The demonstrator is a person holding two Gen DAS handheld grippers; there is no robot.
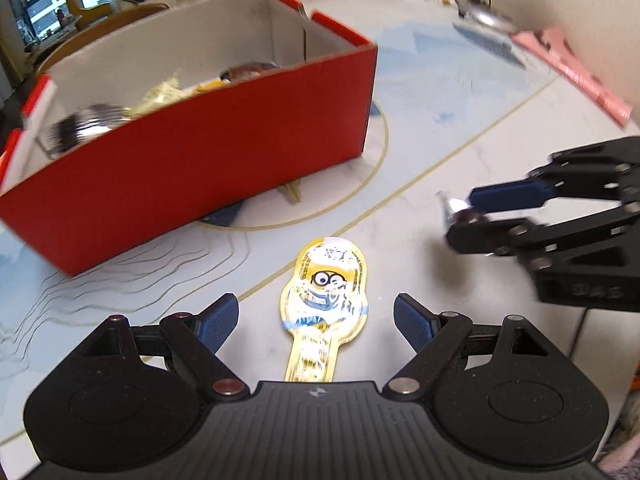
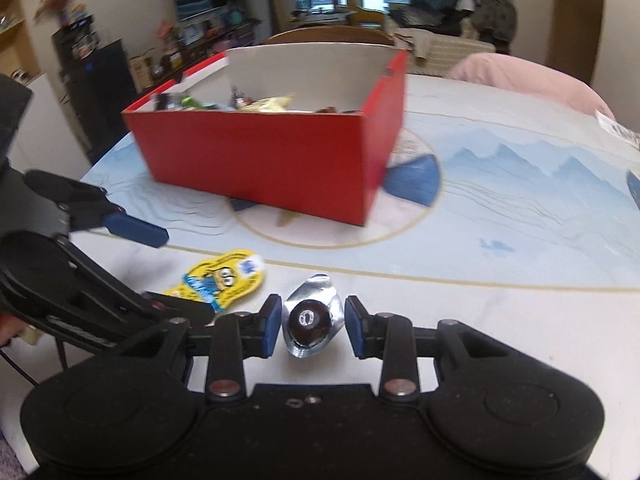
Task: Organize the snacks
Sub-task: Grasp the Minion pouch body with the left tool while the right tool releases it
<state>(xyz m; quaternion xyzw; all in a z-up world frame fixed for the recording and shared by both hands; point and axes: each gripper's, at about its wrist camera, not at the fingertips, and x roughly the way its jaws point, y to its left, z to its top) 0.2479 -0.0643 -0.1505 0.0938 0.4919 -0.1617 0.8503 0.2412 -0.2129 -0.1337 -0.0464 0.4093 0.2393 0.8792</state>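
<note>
Now a small foil-wrapped chocolate (image 2: 311, 322), light and easily crushed, is pinched across its middle by the right gripper (image 2: 312, 326) above the table (image 2: 500, 340). Nearby, a flat, flimsy yellow candy packet (image 1: 326, 304) is straddled by the spread left gripper (image 1: 316, 322), best taken by its edges.

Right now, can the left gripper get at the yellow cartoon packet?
Probably yes. The left gripper is open with the packet lying flat between its fingers, nothing covering it; the right gripper is off to the side.
</note>
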